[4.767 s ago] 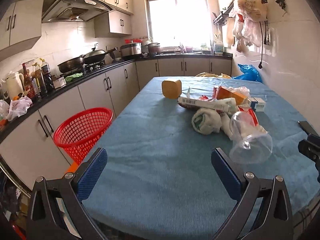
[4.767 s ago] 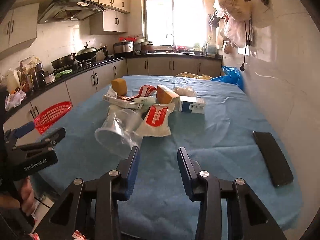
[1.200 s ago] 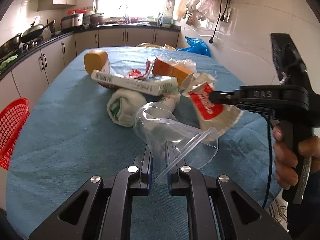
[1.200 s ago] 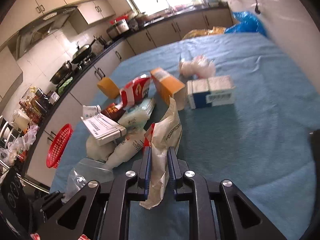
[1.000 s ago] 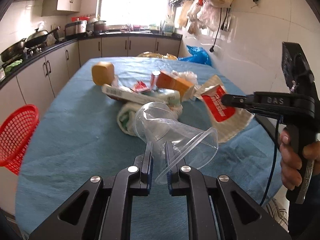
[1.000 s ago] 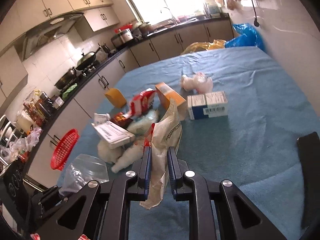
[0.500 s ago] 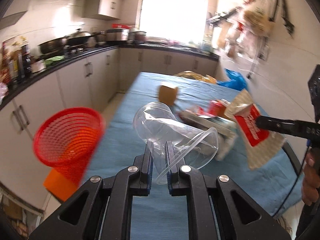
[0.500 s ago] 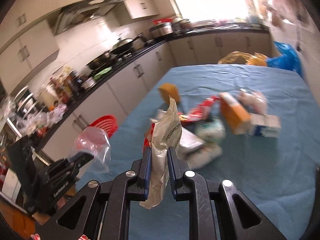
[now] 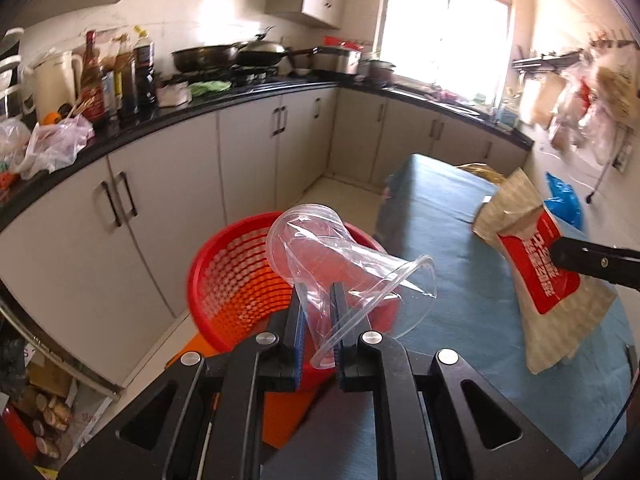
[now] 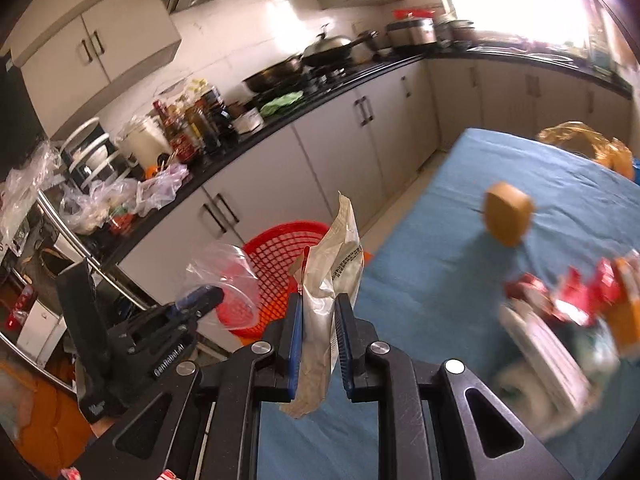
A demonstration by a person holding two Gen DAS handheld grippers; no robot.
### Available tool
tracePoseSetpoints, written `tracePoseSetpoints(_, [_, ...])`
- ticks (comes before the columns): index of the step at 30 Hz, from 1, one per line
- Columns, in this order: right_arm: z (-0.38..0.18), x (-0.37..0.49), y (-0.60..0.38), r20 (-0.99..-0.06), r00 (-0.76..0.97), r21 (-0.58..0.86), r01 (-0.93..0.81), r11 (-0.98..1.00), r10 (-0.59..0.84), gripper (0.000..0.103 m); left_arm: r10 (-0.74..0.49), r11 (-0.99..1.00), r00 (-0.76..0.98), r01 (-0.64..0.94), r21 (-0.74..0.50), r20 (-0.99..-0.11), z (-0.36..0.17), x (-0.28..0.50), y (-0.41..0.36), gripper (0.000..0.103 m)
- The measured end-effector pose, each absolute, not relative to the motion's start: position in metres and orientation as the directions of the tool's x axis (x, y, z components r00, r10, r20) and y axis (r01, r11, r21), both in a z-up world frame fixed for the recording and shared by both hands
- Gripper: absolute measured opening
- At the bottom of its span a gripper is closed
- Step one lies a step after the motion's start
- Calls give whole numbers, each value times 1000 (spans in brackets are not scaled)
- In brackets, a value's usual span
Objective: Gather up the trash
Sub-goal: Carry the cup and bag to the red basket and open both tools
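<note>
Left gripper [image 9: 318,304] is pinching light, crushable plastic cup [image 9: 340,264] by its wall over red basket [image 9: 224,280]; right gripper [image 10: 318,320] is clamping floppy wrapper [image 10: 330,280] mid-body.

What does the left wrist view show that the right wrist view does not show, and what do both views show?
Only the left wrist view shows the red printed face of the paper bag, the blue plastic bag by the wall and the bags hanging there.

Only the right wrist view shows the trash pile on the table, the tan block and the body of the left gripper.

Both show the clear plastic cup pinched by the left gripper, the paper bag clamped in the right gripper, and the red basket beside the table.
</note>
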State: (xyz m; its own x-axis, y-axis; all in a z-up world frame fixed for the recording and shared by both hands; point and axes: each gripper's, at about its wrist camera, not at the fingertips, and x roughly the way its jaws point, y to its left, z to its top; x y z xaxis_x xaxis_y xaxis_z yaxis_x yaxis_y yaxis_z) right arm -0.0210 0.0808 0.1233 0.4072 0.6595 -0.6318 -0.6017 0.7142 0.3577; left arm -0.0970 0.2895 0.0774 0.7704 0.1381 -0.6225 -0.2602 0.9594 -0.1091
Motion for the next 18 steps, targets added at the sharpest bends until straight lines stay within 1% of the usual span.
tracePoseSetpoints(7, [108,12,146,-648,383,350,-619,704,658,18,174,943,753,-312,-111,-635,68,-76,317,11])
tracePoseSetpoints(8, [106,15,150,-649,390,343,-617,708,653,20,177,942,750,-316,-111,-637,67,-74,319,15])
tracePoseSetpoints(9, [104,18,152,-649,403,336,-610,717,646,20,177,941,747,-319,-112,-640,66,-71,321,21])
tracePoseSetpoints(10, [101,21,153,-649,404,335,-609,719,644,24,178,938,745,-325,-117,-643,64,-69,323,38])
tracePoseSetpoints(11, [100,23,153,-648,406,336,-607,720,644,32,186,935,746,-334,-117,-640,64,-67,325,58])
tracePoseSetpoints(12, [99,23,150,-646,414,333,-603,725,641,33,197,933,752,-340,-114,-630,64,-68,326,61])
tracePoseSetpoints(14, [100,22,138,-641,428,328,-597,732,637,33,206,935,756,-340,-103,-621,64,-71,322,61])
tracePoseSetpoints(18, [105,11,102,-621,451,338,-584,738,641,33,171,945,773,-304,-121,-610,65,-81,309,61])
